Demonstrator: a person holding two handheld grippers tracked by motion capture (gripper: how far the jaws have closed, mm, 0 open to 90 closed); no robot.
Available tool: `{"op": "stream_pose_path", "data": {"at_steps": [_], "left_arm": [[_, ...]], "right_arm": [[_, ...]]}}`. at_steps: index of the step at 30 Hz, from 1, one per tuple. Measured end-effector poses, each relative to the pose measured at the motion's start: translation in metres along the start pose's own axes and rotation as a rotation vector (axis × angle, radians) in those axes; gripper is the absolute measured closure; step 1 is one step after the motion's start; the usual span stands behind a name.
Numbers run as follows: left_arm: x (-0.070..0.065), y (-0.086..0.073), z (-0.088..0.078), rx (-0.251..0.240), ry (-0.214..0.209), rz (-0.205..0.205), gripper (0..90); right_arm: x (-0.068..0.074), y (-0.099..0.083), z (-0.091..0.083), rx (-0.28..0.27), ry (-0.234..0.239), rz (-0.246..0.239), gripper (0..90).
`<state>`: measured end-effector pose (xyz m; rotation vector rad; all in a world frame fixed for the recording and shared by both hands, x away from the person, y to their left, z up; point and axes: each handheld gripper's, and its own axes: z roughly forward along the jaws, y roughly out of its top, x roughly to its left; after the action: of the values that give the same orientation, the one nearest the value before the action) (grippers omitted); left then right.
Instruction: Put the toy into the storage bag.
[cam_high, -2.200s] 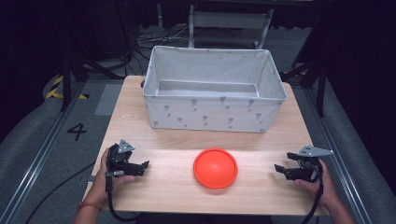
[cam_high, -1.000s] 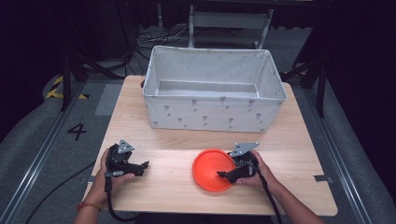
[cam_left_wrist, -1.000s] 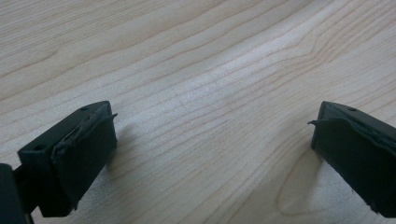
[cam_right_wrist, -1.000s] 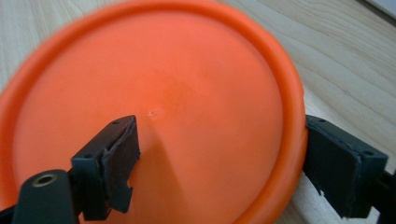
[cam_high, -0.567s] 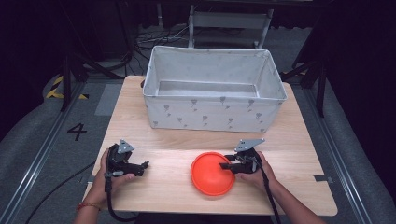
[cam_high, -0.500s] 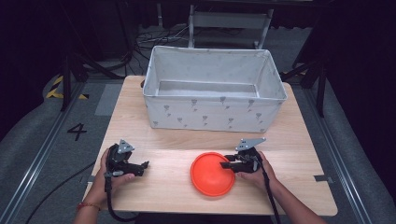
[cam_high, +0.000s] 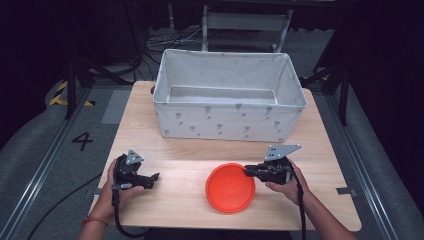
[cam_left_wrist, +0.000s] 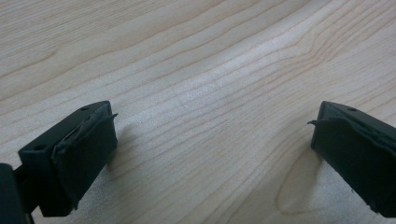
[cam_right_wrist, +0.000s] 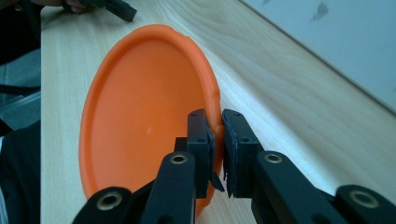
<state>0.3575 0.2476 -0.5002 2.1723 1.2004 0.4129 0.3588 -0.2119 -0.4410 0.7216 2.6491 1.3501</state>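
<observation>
An orange plate (cam_high: 230, 188) lies on the wooden table (cam_high: 185, 150) near its front edge, slightly tilted. My right gripper (cam_high: 248, 170) is shut on the plate's right rim; in the right gripper view the rim (cam_right_wrist: 216, 122) is pinched between the two jaws (cam_right_wrist: 218, 135). My left gripper (cam_high: 154, 177) rests low over the table at the front left, well apart from the plate. In the left gripper view its jaws stand wide apart over bare wood (cam_left_wrist: 205, 116), open and holding nothing.
A large white fabric bin (cam_high: 229, 95) with small grey prints stands open at the back of the table. A chair (cam_high: 245, 22) and cables lie beyond it. A floor mark "4" (cam_high: 82, 141) is left of the table.
My right gripper came in from the table's right edge to the plate, shut on its rim and lifted that side a little, shifting the plate slightly. The left gripper stayed still.
</observation>
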Motion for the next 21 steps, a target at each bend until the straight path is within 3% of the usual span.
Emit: {"op": "stream_pose_path", "data": {"at_steps": [6,13,21], "left_arm": [[0.000,0.000,0.000,0.000,0.000,0.000,0.6],[0.000,0.000,0.000,0.000,0.000,-0.002,0.6],[0.000,0.000,0.000,0.001,0.000,-0.001,0.6]], "right_arm": [[0.013,0.012,-0.027,0.034,-0.076,-0.125,82.4],[0.019,0.018,-0.059,0.059,-0.156,-0.191,82.5],[0.016,0.029,-0.096,0.070,-0.226,-0.210,82.4]]}}
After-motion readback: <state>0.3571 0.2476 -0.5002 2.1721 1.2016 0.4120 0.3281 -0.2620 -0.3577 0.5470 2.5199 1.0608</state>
